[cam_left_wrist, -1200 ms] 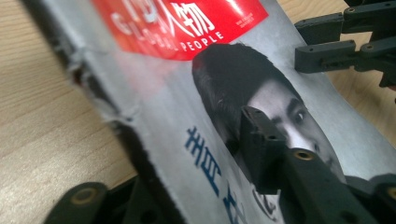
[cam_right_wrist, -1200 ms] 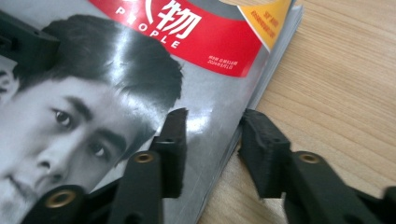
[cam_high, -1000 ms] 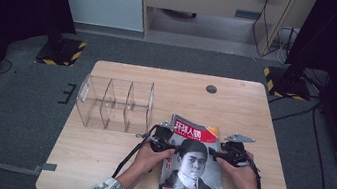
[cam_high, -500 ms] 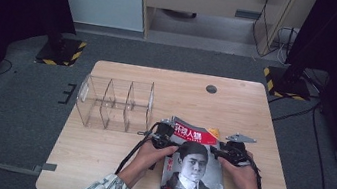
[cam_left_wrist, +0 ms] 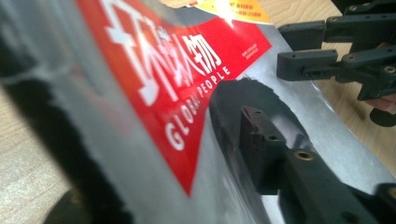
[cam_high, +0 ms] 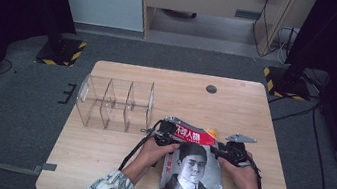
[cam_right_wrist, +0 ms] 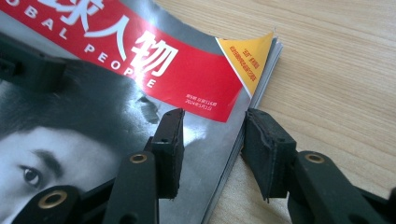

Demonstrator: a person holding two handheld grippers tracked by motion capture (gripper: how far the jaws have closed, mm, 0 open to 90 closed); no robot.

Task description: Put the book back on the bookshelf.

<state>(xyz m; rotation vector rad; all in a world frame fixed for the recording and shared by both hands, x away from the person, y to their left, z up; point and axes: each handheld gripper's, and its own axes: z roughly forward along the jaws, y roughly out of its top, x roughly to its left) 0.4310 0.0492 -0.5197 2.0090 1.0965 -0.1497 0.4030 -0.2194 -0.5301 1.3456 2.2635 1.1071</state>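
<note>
L gripper (cam_high: pixel 166 133) jaws closing on the magazine's (cam_high: pixel 193 174) left edge, cover lifted between them. R gripper (cam_right_wrist: pixel 212 144) jaws narrowing astride the right edge, not yet pinching.

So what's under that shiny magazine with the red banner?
The pale wooden table lies under the glossy red-bannered magazine. Its far end is lifted off the wood. Whatever sits beneath the flat part is covered.

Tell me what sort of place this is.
Probably a lab or recording workspace: a lone wooden table on grey carpet, stands with hazard-striped bases either side, cables trailing across the floor.
</note>
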